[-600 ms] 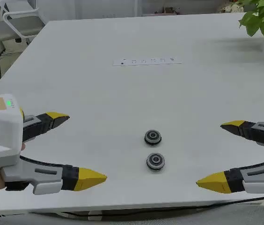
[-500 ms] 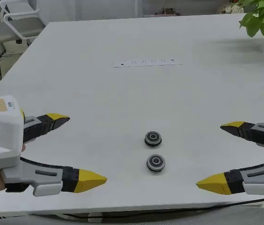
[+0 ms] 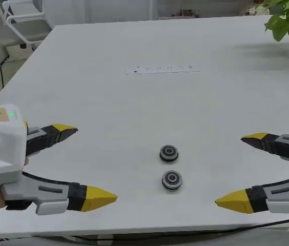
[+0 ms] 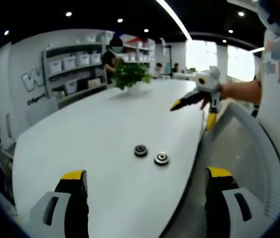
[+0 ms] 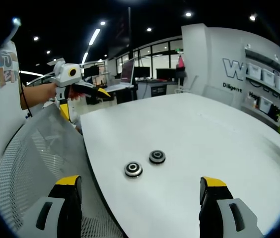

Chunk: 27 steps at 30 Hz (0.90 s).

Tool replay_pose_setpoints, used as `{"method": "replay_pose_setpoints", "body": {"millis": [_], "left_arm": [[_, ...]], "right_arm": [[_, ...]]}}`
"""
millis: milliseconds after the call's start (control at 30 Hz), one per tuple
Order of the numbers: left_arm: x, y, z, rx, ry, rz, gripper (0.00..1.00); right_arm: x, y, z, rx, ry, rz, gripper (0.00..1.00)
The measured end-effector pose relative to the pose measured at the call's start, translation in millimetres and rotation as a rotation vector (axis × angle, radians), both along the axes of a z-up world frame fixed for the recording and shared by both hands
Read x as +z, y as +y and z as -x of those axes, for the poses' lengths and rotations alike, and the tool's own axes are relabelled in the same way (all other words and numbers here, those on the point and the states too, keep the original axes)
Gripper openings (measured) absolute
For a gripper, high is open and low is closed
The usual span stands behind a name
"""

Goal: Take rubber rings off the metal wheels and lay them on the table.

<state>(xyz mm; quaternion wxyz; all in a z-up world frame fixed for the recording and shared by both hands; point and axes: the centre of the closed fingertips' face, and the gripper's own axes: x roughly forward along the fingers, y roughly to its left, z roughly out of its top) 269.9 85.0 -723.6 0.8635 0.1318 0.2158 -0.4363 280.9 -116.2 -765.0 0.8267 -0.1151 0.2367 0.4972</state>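
A long white table (image 3: pixel 134 102) stands in an office where one wall bears a large "W" (image 5: pixel 231 67) over smaller words too blurred to read, and shelves (image 4: pixel 75 69) hold white bins (image 4: pixel 70 63) whose contents cannot be made out. Two metal wheels lie near the table's front edge, the far wheel (image 3: pixel 169 152) just beside the near wheel (image 3: pixel 171 180), each wearing a dark rubber ring (image 3: pixel 162 153). The left gripper (image 3: pixel 95 162) and right gripper (image 3: pixel 230 169) hover either side, jaws wide apart, empty.
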Motion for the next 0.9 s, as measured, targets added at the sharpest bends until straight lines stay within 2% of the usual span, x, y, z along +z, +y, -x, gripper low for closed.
{"method": "replay_pose_setpoints", "body": {"millis": [233,900], "left_arm": [[-4.9,0.1,2.3,-0.005,0.016,-0.012,1.00],[-5.7,0.7,-3.0,-0.002,0.023,-0.009,1.00]], "right_arm": [[-2.2,0.7,-1.2,0.008,0.000,0.010,0.99],[-3.9,0.4,-8.3,0.015,-0.002,0.014,0.99]]}}
